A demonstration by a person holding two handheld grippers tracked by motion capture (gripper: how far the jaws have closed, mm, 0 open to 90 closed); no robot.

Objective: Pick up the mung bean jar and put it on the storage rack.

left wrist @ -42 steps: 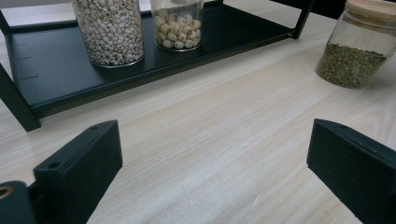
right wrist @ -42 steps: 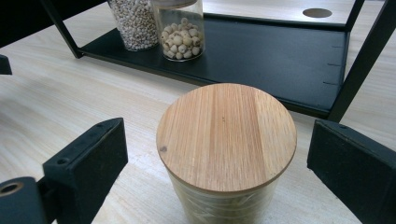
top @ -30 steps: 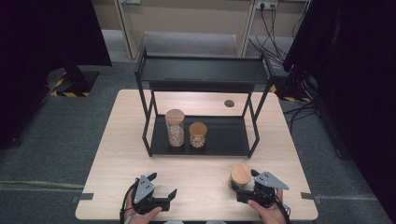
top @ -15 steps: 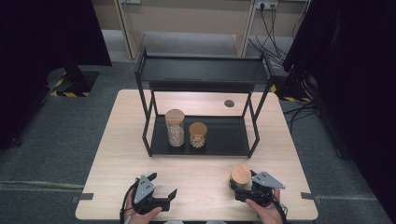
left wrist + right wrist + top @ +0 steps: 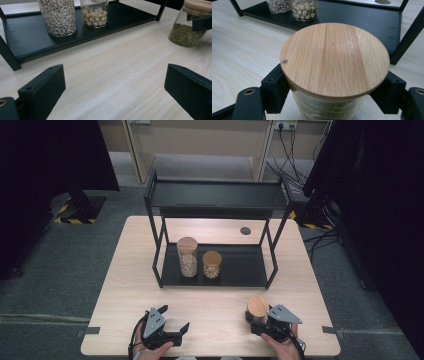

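The jar of green beans (image 5: 258, 309) stands on the counter (image 5: 125, 270) at its near right, in front of the black rack (image 5: 215, 200), and the right gripper (image 5: 260, 321) has its jaws set around the glass body just under the bamboo lid (image 5: 334, 58). In the right gripper view the two black jaws sit against opposite sides of the jar, below the lid's overhang, so they are closed on it. That low hold makes sense: the lid is wider than the glass, so a grip beneath it cannot slide upward, and the jar stays upright with its contents level.

The left gripper (image 5: 172, 332) rests at the near left of the counter, well apart from the jar, with its jaws spread wide and nothing between them; in the left gripper view bare wood lies between them and the jar of green beans (image 5: 187, 27) stands off to the far right. It looks parked out of the way, since one gripper is enough for a jar this shape.

On the rack's lower shelf (image 5: 240, 265) a tall jar of pale grains (image 5: 187, 256) and a shorter jar of round white seeds (image 5: 211, 264) stand side by side toward the left. The open stretch of shelf to their right is probably where the held jar belongs, continuing the row.
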